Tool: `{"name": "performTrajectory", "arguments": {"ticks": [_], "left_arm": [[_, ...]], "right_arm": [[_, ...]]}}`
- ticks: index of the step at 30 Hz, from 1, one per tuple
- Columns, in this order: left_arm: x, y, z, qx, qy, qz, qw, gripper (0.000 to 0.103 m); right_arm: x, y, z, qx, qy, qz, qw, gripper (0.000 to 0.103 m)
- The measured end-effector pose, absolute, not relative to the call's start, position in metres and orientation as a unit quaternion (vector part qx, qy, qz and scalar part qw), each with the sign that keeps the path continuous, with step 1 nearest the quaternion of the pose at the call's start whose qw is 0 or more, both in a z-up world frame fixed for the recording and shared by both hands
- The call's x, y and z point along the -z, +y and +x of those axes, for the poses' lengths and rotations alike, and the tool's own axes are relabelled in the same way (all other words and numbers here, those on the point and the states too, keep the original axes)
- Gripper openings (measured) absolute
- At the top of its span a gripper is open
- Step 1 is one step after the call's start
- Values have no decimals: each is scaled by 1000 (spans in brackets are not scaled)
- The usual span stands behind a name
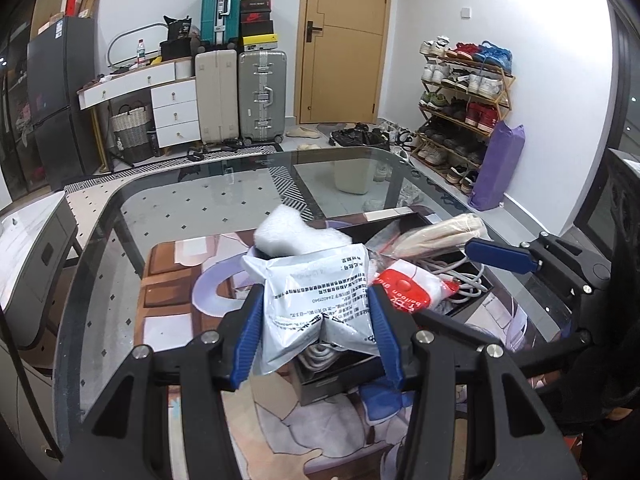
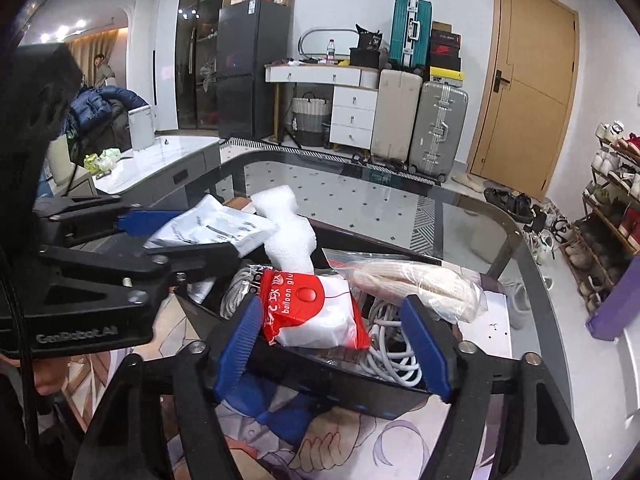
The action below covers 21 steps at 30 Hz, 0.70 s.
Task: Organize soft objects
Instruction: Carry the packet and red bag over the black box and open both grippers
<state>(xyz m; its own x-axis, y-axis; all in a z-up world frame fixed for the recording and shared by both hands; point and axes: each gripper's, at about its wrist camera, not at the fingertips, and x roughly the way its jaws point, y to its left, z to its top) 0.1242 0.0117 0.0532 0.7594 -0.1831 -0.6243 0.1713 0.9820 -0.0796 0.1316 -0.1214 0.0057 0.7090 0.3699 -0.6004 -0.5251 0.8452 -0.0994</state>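
The left gripper (image 1: 316,320) is clamped on a grey printed poly mailer bag (image 1: 316,292), which bulges between its blue pads and hangs directly above the near-left corner of a black storage box (image 2: 320,376). The bag's long axis runs forward, away from the wrist; in the right wrist view its far end projects to the left of the box. The right gripper (image 2: 332,344) is spread wide and grasps nothing: its fingers straddle a red-and-white balloon glue pack (image 2: 316,312) lying on top of the box contents, with clearance at the right finger. Judgement: the left gripper is nearer the drop point, so the next move is a short lowering and release into the box.

Also in the box: white foam wrap (image 2: 286,236), a bagged cream cloth roll (image 2: 420,284), coiled white cable (image 2: 392,356). The box stands on a printed mat (image 1: 176,280) over a glass table (image 1: 180,200). Beyond: suitcases (image 1: 244,96), a wooden door (image 1: 344,40), a shoe rack (image 1: 464,100).
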Motion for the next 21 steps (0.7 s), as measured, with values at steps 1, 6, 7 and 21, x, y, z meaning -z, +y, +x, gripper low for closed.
{"name": "performTrajectory", "arguments": {"ticks": [1, 6, 7, 21], "left_arm": [[-53, 10, 126, 97, 334, -7, 937, 50], [-47, 2, 133, 108, 342, -8, 934, 50], [-43, 0, 134, 110, 346, -9, 932, 50], [-32, -2, 133, 114, 345, -14, 932, 57]], "right_arm": [[-6, -122, 130, -246, 291, -132, 915, 81], [-8, -134, 115, -232, 267, -150, 923, 89], [-8, -137, 112, -228, 264, -151, 925, 91], [2, -180, 115, -192, 266, -96, 940, 97]]}}
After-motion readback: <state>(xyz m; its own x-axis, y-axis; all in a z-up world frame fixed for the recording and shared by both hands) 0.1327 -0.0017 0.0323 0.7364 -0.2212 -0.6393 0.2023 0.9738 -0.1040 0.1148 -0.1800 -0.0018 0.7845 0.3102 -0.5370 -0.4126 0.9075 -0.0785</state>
